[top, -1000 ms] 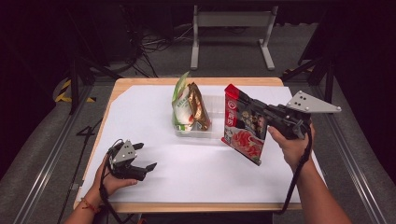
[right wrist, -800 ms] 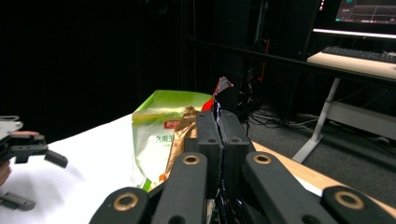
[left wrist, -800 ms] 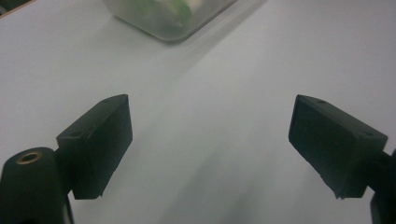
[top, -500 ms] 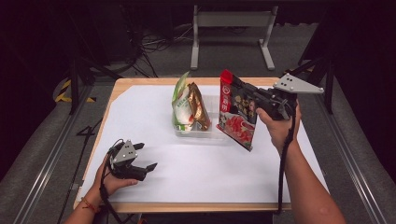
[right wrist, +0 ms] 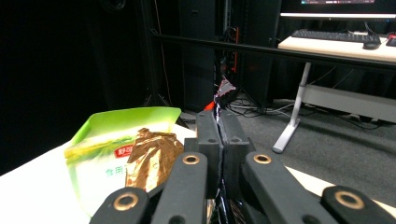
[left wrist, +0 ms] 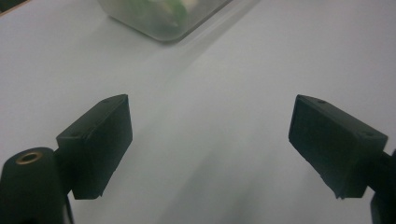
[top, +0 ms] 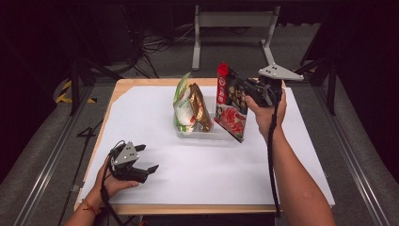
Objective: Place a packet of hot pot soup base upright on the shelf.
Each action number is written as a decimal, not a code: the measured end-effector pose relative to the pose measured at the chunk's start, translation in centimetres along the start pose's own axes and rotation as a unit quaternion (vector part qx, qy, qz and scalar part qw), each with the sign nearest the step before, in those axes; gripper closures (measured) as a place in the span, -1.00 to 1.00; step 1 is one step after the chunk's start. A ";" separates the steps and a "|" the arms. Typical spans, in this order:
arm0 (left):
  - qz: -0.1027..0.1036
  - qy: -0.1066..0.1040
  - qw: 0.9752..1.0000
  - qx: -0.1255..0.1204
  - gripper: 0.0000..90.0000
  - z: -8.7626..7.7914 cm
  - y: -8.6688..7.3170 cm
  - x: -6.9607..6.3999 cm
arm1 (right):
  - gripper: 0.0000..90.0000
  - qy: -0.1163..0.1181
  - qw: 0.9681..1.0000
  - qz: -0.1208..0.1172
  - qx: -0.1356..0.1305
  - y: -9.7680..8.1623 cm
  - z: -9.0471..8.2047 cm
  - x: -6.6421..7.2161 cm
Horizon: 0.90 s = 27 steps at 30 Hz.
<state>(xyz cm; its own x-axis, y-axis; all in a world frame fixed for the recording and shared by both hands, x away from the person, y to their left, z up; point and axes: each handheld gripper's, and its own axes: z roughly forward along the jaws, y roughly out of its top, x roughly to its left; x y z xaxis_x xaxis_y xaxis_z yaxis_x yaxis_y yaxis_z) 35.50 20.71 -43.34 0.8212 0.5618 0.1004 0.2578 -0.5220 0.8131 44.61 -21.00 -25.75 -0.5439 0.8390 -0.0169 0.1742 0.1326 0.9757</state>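
Note:
My right gripper [top: 241,89] is shut on a red and black snack bag [top: 229,104], holding it upright in the air just right of a clear plastic tub [top: 195,130]. In the tub stand a green and white bag [top: 184,104] and a brown foil bag [top: 199,108]. In the right gripper view the jaws pinch the red bag's edge [right wrist: 224,91], with the green bag [right wrist: 107,154] and brown bag [right wrist: 152,156] to the left. My left gripper [top: 149,170] rests on the white sheet at the front left, jaws open and nothing between them [left wrist: 208,149].
A white sheet [top: 207,165] covers the wooden table [top: 127,84]. The tub's corner [left wrist: 163,18] lies ahead of the left gripper. A metal stand [top: 233,21] and cables lie on the floor beyond the table. A desk with a keyboard [right wrist: 331,35] stands farther off.
My right hand has carried the red bag leftward and farther back, from the table's right part to beside the tub. The left gripper has stayed put.

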 end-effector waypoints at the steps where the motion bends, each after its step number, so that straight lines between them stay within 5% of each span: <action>1: 0.000 0.000 1.000 0.000 -0.68 0.0 0.0 0.0 | 0.98 -0.004 1.000 -0.004 0.002 0.0 0.3 0.0; 13: 0.000 -0.003 1.000 0.000 -0.68 0.1 0.1 -0.1 | 0.98 -0.023 1.000 -0.013 0.004 0.0 3.4 -0.4; 24: 0.000 -0.003 1.000 -0.004 -0.68 -0.1 0.0 0.0 | 0.97 -0.005 1.000 -0.026 -0.006 -1.3 4.7 -0.2; 27: 0.001 -0.003 1.000 -0.002 -0.68 -0.1 0.0 0.0 | 0.97 0.003 0.999 -0.047 -0.003 -1.9 4.7 -0.1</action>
<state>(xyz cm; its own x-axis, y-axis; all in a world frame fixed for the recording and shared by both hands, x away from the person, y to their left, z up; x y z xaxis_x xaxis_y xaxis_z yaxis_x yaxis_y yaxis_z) 35.46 20.73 -43.29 0.8244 0.5573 0.0989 0.2544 -0.5208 0.8149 48.21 -18.83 -28.60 -0.5622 0.8200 -0.1076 0.1162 0.2072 0.9714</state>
